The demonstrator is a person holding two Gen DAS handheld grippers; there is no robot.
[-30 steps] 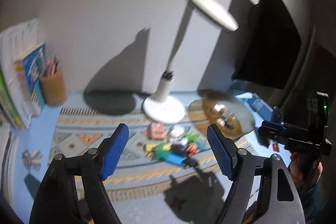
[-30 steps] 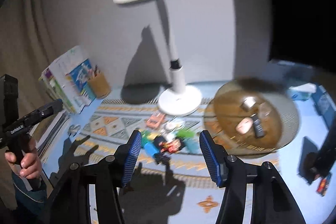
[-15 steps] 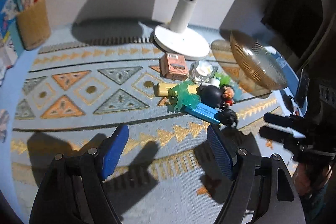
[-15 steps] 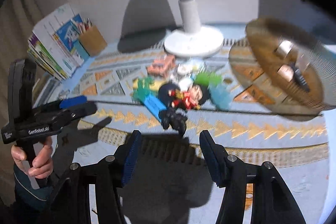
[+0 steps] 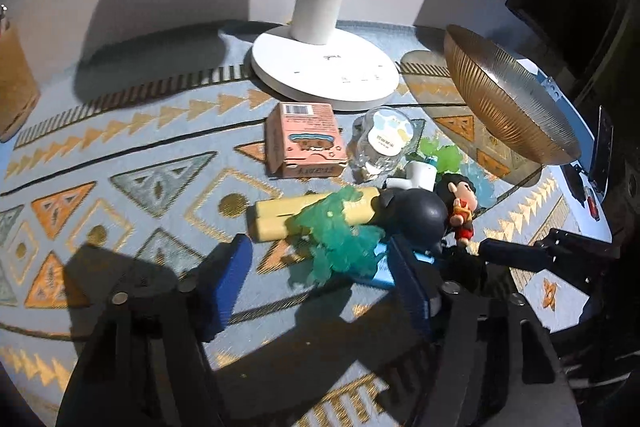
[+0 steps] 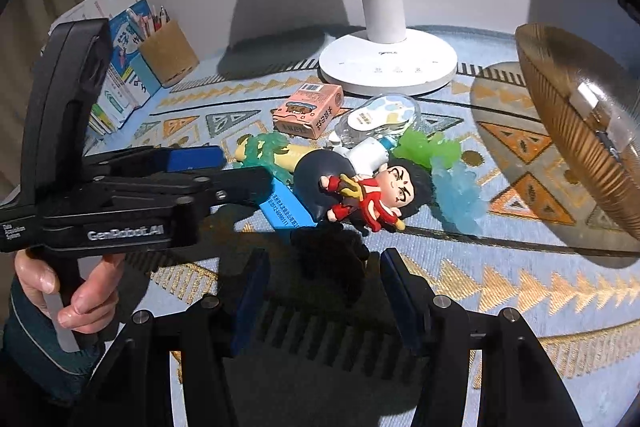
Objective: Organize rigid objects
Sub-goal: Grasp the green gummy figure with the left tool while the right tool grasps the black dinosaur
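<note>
Both tools gape, holding nothing — the left tool [image 5: 316,279] over the teal plastic piece [image 5: 340,247], the right tool [image 6: 324,283] just short of a black toy [image 6: 332,247]. At 12 o'clock lie the figurine [image 6: 372,199], pink box [image 6: 310,111] and lamp base [image 6: 388,67]; the ribbed bowl [image 6: 576,131] sits at 2 o'clock.

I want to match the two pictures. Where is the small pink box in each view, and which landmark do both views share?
Left wrist view: the pink box lies above the centre, just in front of the white lamp base, left of the clear packet.
Right wrist view: the pink box lies above the centre, front-left of the lamp base.
Shared landmark: the round white lamp base.
</note>
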